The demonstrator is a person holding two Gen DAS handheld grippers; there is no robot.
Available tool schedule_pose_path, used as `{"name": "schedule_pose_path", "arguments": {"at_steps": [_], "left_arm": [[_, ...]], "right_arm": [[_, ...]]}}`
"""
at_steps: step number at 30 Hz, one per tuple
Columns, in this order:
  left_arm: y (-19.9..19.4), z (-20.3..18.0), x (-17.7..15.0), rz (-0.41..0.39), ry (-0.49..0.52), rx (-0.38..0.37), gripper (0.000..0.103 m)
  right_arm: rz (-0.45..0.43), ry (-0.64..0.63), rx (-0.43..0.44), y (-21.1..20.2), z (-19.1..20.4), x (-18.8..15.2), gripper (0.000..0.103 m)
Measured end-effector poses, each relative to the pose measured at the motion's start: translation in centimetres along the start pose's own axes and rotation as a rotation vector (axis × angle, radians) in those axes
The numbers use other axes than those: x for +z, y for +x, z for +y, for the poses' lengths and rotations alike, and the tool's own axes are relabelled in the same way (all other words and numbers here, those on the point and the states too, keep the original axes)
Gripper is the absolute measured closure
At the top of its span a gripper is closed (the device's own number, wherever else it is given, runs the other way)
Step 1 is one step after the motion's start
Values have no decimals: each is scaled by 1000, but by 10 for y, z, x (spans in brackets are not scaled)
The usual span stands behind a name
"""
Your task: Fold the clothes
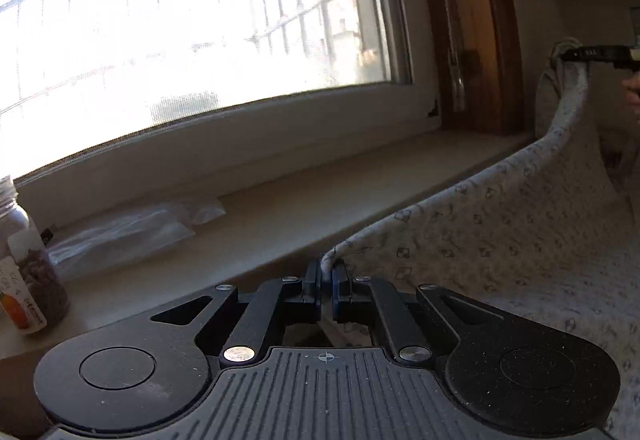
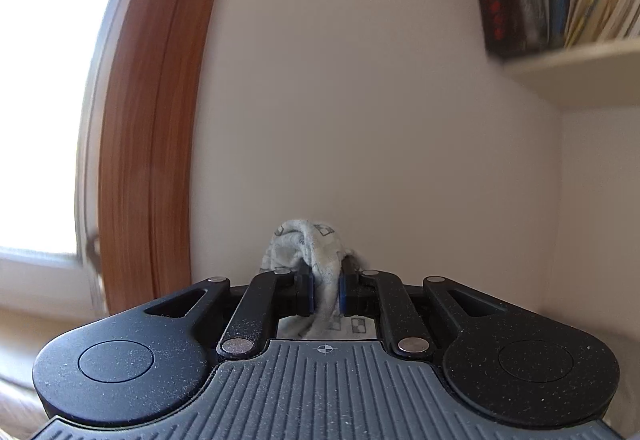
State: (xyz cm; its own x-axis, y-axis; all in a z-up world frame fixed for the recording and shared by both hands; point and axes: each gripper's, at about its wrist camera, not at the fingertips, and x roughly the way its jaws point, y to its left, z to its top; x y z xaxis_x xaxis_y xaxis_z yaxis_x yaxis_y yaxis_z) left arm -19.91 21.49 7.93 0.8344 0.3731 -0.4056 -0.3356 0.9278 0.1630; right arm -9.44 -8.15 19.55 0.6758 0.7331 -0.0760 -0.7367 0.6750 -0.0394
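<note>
So we've got both grippers clamped on the cloth right now: the left gripper (image 1: 327, 276) is pinched nearly flat on a thin bit of hem, and the right gripper (image 2: 325, 290) is squeezing a fatter bunched wad of the same printed garment (image 1: 500, 224), with a tuft poking out past the pads. From the left wrist view the fabric hangs as a slack curve between the two grips, the right one held up higher by the wall, while the rest lies in a soft heap at lower right. It looks like light, floppy knit to us, zero stiffness, so it'll sag and swing wherever we go, and a thin hem pinch could probably slip if we yank. Our guess is corners or hem edges are the spots to hold, pulled apart enough to take out the droop. Further out on the windowsill (image 1: 280, 208) there's a jar (image 1: 28, 272) at far left, lid end cut off by the frame, with dark brownish stuff inside we can't identify, and a clear plastic bag (image 1: 132, 228) lying flat, contents not readable.
</note>
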Motion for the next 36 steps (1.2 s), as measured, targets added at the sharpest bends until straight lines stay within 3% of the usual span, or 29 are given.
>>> {"name": "schedule_pose_path", "arguments": {"at_steps": [2,4,6,9,11,13,21,25,27,29,33,36], "left_arm": [[9,-5,-7,47,25,-13,98],[21,-4,-14,112,21,-26,96],[33,0,-20,172,7,-39,92],[38,9,-25,197,-28,-58,77],[37,14,-24,195,-56,-38,50],[32,17,-24,185,-70,-17,42],[-2,21,-28,122,-85,-22,42],[-26,7,-24,76,-79,-81,59],[-26,-4,-26,88,-49,-144,60],[-18,-17,-28,106,-19,-194,70],[0,-28,-34,156,-8,-231,74],[6,-27,-39,189,-4,-241,74]], "right_arm": [[76,-11,29,6,-2,-12,68],[151,-22,57,10,-4,-23,46],[222,-35,80,11,-5,-33,39],[297,-64,115,6,-7,-47,27],[328,-82,148,-2,-8,-56,25],[345,-104,156,-11,-8,-66,23],[411,-138,183,-56,-7,-100,19],[440,-154,190,-69,-9,-110,19],[452,-151,193,-77,-9,-114,19],[453,-167,205,-80,-1,-114,19],[449,-202,261,-96,16,-112,20],[461,-230,352,-103,40,-112,27]]}}
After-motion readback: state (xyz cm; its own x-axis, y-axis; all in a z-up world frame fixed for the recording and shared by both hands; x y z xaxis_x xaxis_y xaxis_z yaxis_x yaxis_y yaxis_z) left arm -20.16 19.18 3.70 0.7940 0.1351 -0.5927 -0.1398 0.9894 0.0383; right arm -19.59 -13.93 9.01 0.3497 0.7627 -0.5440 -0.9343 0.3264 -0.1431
